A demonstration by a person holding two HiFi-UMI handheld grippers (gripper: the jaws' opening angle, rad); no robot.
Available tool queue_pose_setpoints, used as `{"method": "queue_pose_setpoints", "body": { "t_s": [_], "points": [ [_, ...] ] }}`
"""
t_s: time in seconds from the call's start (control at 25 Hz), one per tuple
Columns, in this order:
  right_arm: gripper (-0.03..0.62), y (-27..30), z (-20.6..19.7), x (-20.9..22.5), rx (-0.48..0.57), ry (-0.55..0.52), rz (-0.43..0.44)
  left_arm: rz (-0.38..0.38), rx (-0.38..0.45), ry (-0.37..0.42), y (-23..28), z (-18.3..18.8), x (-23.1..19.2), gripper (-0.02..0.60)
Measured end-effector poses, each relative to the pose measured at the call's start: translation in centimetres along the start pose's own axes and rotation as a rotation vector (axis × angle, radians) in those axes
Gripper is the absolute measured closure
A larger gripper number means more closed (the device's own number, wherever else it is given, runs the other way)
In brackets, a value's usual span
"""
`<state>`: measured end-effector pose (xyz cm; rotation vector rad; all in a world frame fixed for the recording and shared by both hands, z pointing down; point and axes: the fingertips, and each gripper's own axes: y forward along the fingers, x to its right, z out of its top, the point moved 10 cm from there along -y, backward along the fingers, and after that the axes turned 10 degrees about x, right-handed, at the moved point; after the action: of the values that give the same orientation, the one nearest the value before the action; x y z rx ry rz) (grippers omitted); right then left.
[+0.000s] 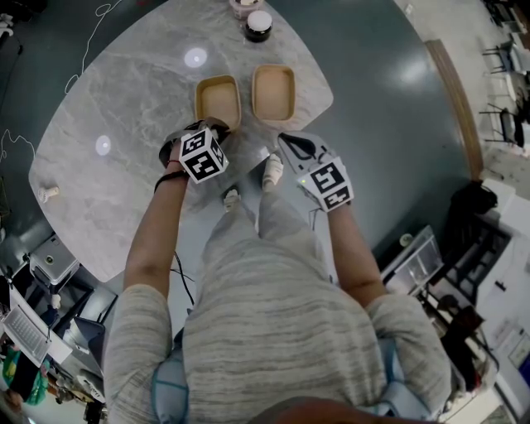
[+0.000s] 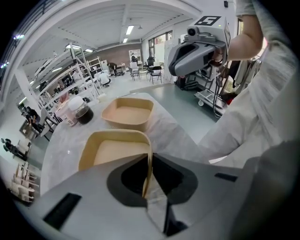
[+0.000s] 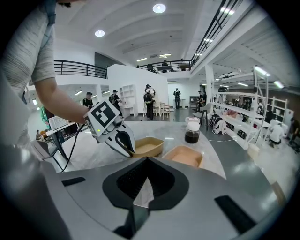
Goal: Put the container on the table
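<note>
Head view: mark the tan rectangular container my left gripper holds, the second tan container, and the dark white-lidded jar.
Held tan rectangular container (image 1: 218,99), head view, inner floor.
Second tan container (image 1: 274,89), head view, inner floor.
Dark white-lidded jar (image 1: 259,21), head view, lid.

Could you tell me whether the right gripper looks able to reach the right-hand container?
Probably yes: only bare table lies between the right gripper and the right-hand container, though its shut jaws must open first.

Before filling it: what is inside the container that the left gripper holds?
The container shows only its bare floor; the left gripper, shut on its rim, covers the near part.
</note>
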<state>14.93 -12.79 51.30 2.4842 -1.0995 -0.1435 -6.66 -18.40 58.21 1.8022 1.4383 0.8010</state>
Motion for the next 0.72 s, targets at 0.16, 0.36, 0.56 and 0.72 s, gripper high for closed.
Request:
{"method": "queue_pose_setpoints", "body": {
  "t_s": [0.16, 0.36, 0.56, 0.72],
  "points": [
    [0.591, 0.04, -0.05, 0.03, -0.003, 0.004, 0.002, -0.01, 0.004, -0.027, 0.19, -0.05, -0.01, 0.518],
    [0.591, 0.33, -0.17, -0.2, -0.001, 0.004, 0.008, -0.009, 0.004, -0.034, 0.12, -0.27, -0.06, 0.497],
    [0.591, 0.32, 0.07, -0.1, -0.005, 0.005, 0.008, 0.004, 0.01, -0.039, 0.01, -0.22, -0.21, 0.499],
    [0.591, 0.27, 0.21, -0.1, -0.003, 0.0, 0.008, 0.015, 0.027, -0.052, -0.51, -0.08, -0.27, 0.498]
  ]
}}
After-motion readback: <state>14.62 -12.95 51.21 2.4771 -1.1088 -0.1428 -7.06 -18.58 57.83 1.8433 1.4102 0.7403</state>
